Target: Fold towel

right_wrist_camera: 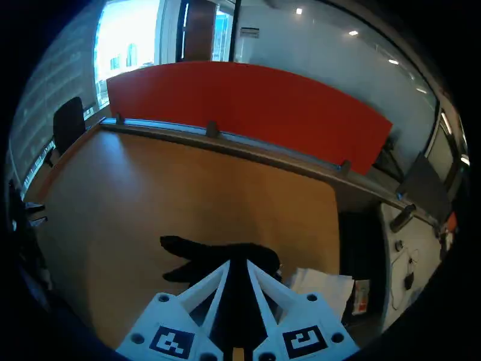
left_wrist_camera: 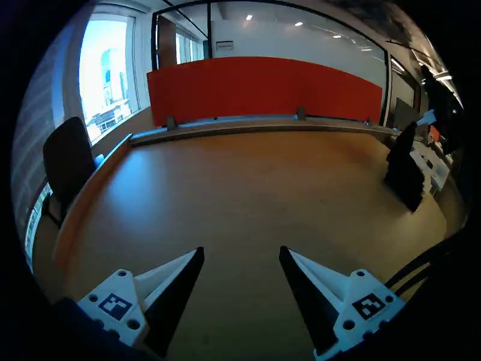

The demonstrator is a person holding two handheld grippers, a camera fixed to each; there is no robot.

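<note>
While the right tongs (right_wrist_camera: pixel 237 263) stand narrow at the lower centre of the right gripper view, dark cloth fills the slit between them; judged to be pinching the towel (right_wrist_camera: pixel 192 249).

- Item: black towel, bunched, spreading up and left from those tips over the wooden table (left_wrist_camera: pixel 240 180). In the left gripper view, what looks like the same towel rises as a dark peak at the right edge.
- Left tongs (left_wrist_camera: pixel 240 248): wide apart, holding nothing, over bare table at the bottom of the frame, well apart from the cloth.
- Surroundings: orange partition (left_wrist_camera: pixel 264 90) across the top; office chair (left_wrist_camera: pixel 69 159) at left; white papers (right_wrist_camera: pixel 318 286) at lower right, just beside the towel.
- Step in hand, as judged: taking a second edge.
- Handling note: bring the empty tongs to a free corner, not the bunched middle. Draw the cloth flat before folding, and keep it off the papers.
</note>
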